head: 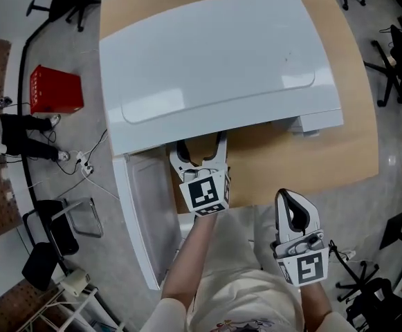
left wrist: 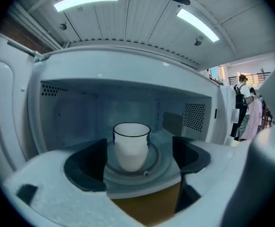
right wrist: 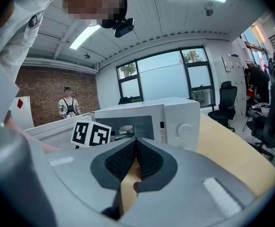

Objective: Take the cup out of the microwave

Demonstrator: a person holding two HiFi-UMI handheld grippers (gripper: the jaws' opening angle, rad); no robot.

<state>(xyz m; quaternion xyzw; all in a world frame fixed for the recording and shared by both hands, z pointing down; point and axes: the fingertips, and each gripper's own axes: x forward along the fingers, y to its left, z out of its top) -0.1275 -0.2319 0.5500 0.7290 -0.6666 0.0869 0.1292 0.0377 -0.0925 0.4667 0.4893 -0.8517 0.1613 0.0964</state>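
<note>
Though dim, white cup [left wrist: 131, 145] (dark-rimmed, perhaps).

— What sort of place was it?

— An open office or lab workroom. A black swivel office chair [right wrist: 227, 100] stood by tall dark-framed windows [right wrist: 168, 77], and long white ceiling strip lights [left wrist: 86, 0] ran overhead.

— What else showed it?

— A red brick wall [right wrist: 45, 96], a bare grey floor [head: 62, 43] with loose cables [head: 81, 162] near a red plastic crate [head: 55, 90], and a white microwave [head: 214, 61] on a light wooden surface [head: 311, 161].
</note>
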